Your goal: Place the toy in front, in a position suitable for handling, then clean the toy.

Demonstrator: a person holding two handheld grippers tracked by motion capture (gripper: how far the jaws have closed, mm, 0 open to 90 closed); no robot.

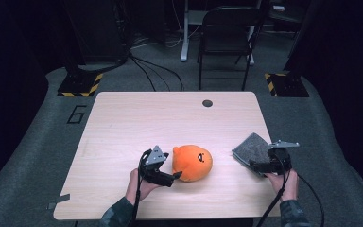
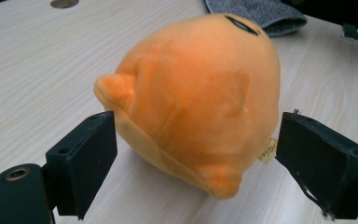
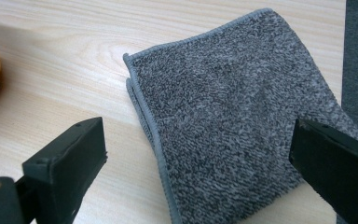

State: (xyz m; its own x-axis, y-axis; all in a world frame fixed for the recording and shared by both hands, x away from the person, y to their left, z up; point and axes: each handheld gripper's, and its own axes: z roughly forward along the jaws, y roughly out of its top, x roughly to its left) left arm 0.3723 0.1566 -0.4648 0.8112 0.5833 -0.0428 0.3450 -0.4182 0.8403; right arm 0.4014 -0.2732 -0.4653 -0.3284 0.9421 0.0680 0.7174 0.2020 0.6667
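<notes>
Room: we see a dim room with grey carpet around a pale wood-grain table (image 1: 123, 123), which fills the middle of the high view.
Forearms: we find two sleeved forearms entering at the bottom edge of the high view, one hand on each gripper.
Left gripper (image 1: 178, 176): we see it lower centre in the high view, lying low over the table and pointing right at the toy. Its jaws stand spread wide, one on each side of the toy's near end; in the left gripper view we see a gap between each black pad and the plush, so nothing is pinched.
Orange toy: the round orange plush toy with a small black face mark (image 1: 192, 162) rests on the table at centre, just right of the left gripper. In the left gripper view the plush toy (image 2: 200, 98) takes up the middle, with a small tag at its lower right.
Right gripper (image 1: 254, 165): we see it lower right in the high view, jaws spread apart over the near part of the cloth without pressing it.
Cloth: the folded grey terry cloth (image 1: 251, 149) lies flat by the table's right edge, well apart from the toy.
Far side: a dark round hole (image 1: 207, 103) sits near the table's far edge; beyond it stands a black folding chair (image 1: 227, 33).
</notes>
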